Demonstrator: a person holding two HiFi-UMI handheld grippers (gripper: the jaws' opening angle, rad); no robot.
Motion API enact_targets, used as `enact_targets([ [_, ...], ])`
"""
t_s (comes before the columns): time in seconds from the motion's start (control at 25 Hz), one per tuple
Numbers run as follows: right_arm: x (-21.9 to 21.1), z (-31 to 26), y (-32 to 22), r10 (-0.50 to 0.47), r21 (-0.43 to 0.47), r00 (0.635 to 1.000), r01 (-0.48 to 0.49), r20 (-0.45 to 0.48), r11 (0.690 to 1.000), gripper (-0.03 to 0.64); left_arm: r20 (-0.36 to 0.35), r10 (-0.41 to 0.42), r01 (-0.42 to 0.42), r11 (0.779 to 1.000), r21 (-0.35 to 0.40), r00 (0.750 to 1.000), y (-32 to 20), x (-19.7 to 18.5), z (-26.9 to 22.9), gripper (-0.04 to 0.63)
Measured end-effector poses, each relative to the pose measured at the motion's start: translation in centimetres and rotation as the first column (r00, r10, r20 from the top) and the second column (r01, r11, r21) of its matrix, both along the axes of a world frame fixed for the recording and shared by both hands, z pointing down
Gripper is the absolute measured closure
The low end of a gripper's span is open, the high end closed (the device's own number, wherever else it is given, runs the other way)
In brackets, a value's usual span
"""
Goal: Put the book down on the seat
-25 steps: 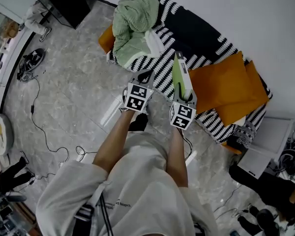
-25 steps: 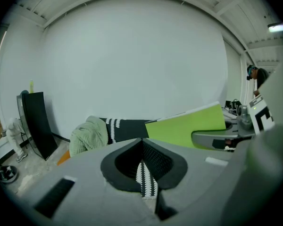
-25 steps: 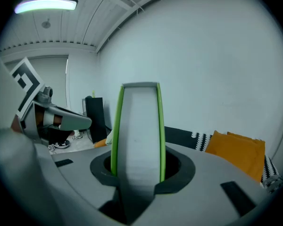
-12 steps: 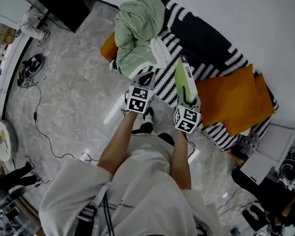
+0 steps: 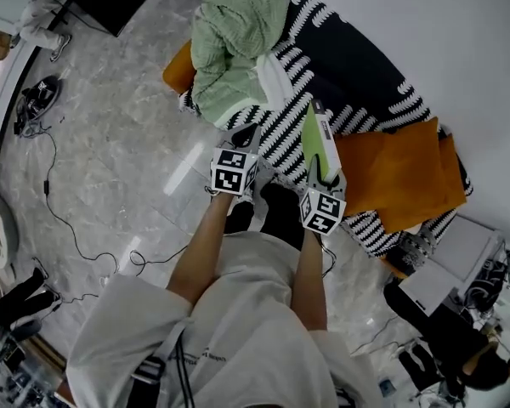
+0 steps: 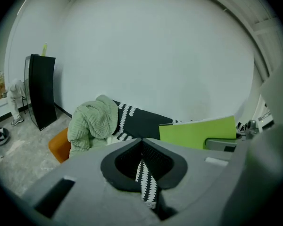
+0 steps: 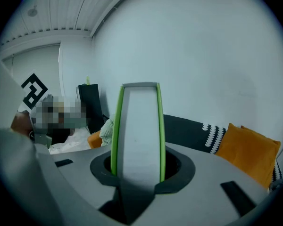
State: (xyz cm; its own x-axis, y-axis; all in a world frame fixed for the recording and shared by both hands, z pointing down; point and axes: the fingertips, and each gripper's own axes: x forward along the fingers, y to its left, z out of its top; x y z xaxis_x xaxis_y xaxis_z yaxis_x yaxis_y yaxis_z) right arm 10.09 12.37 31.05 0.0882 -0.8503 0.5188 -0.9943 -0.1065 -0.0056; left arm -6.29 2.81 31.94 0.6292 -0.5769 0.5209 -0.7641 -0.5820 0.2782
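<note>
The right hand-held gripper (image 5: 321, 175) is closed on the green book (image 5: 315, 133). Its own view shows the book (image 7: 139, 126) standing edge-on between the two jaws, with the pale page block facing the camera and a green cover on each side. In the head view the book is upright and clear of the sofa (image 5: 357, 66). It hangs over the front part of the black-and-white striped seat (image 5: 280, 138), just beside the orange cushion (image 5: 399, 172).

The left hand-held gripper (image 5: 245, 134) is level with the right one. Its jaws are drawn together with nothing between them, and only striped fabric shows through the narrow slit. A green blanket (image 5: 234, 36) is heaped on the far end of the sofa. The person stands on the marble floor (image 5: 110, 143).
</note>
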Motion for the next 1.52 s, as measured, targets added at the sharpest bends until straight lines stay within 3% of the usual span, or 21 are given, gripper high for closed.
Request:
enact_targets([
  [0.16,0.0,1.8,-1.3,-0.041,-0.039,0.999,0.041,0.013,0.998,0.48,-0.012,-0.047,0.046,0.998,-0.048,0.999,-1.1,-1.1,1.2,0.586],
  [0.36,1.2,3.1,-4.6,-0.064,-0.068,0.998,0.065,0.018,0.996,0.48,-0.007,-0.074,0.073,0.996,-0.052,0.997,-4.7,-0.7,1.9,0.586],
  [0.72,3.5,7.0,-9.4,-0.108,-0.125,0.987,0.123,0.123,0.985,0.48,0.053,-0.053,0.058,0.991,-0.117,0.997,-8.6,2.9,7.1,0.586],
  [0.96,4.4,12.3,-12.0,-0.172,-0.196,0.962,0.214,0.21,0.957,0.48,0.09,-0.027,0.039,0.99,-0.134,0.996,-11.1,3.8,11.2,0.586],
  [1.2,3.1,18.2,-15.6,-0.136,-0.179,0.904,0.225,0.405,0.958,0.48,0.087,-0.021,0.034,0.988,-0.151,0.996,-12.7,3.3,16.6,0.586],
  [1.36,0.5,21.7,-19.6,-0.176,-0.143,0.857,0.277,0.484,0.95,0.48,0.101,0.011,0.003,0.989,-0.145,0.995,-14.8,2.2,20.7,0.586],
  [1.52,-0.3,25.0,-22.4,-0.184,-0.09,0.783,0.292,0.594,0.952,0.48,0.137,0.024,0.0,0.986,-0.169,0.99,-15.4,2.0,24.5,0.586],
])
